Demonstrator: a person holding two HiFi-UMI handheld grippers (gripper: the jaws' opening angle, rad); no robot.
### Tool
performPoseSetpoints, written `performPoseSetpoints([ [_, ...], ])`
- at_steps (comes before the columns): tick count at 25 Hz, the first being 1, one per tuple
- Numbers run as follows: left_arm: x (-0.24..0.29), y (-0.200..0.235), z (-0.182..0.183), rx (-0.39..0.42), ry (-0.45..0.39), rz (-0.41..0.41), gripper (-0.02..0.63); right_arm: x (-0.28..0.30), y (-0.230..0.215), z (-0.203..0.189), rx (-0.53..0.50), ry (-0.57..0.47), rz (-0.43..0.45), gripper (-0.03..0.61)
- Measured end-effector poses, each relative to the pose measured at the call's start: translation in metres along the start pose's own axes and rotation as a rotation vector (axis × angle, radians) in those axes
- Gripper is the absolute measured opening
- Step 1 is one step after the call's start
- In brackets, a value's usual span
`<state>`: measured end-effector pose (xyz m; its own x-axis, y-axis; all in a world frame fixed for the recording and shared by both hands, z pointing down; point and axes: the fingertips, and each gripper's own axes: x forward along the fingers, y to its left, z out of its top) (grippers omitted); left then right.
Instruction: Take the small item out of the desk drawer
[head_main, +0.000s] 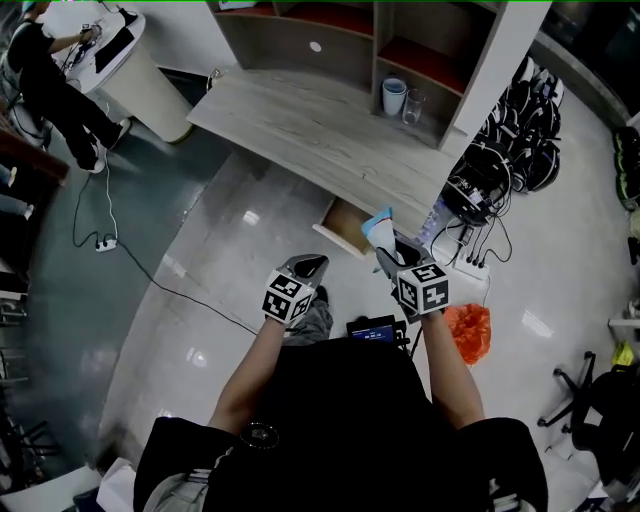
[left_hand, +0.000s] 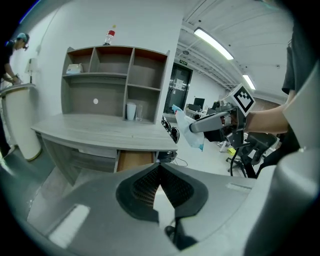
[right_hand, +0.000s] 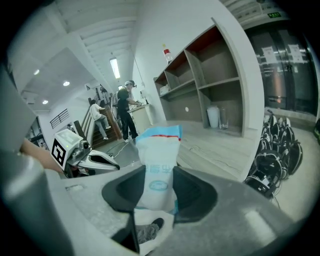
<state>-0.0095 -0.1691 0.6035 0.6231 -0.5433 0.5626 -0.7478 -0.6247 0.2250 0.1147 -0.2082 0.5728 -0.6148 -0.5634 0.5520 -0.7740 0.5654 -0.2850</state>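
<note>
My right gripper is shut on a small white packet with blue edges, holding it upright in the air above the open wooden drawer of the grey desk. In the right gripper view the packet stands between the dark pads. From the left gripper view, the packet hangs to the right of the desk, with the drawer pulled out below the top. My left gripper hovers beside it to the left, shut with nothing in it.
A hutch with shelves stands on the desk, holding a white cup and a glass. Black headsets are piled right of the desk. An orange bag lies on the floor. A person stands at far left. A cable crosses the floor.
</note>
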Motion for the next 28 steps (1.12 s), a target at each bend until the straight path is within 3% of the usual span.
performPoseSetpoints([
  [12, -0.029, -0.023, -0.044, -0.033, 0.069, 0.054, 0.000, -0.016, 0.004, -0.032, 0.066, -0.006, 0.057, 0.164],
  [18, -0.030, -0.027, -0.043, -0.003, 0.080, 0.011, 0.000, -0.023, 0.011, -0.039, 0.086, -0.015, 0.039, 0.164],
  [28, -0.051, -0.039, -0.043, 0.027, 0.024, -0.085, 0.000, -0.037, 0.043, -0.042, 0.092, -0.029, -0.031, 0.164],
])
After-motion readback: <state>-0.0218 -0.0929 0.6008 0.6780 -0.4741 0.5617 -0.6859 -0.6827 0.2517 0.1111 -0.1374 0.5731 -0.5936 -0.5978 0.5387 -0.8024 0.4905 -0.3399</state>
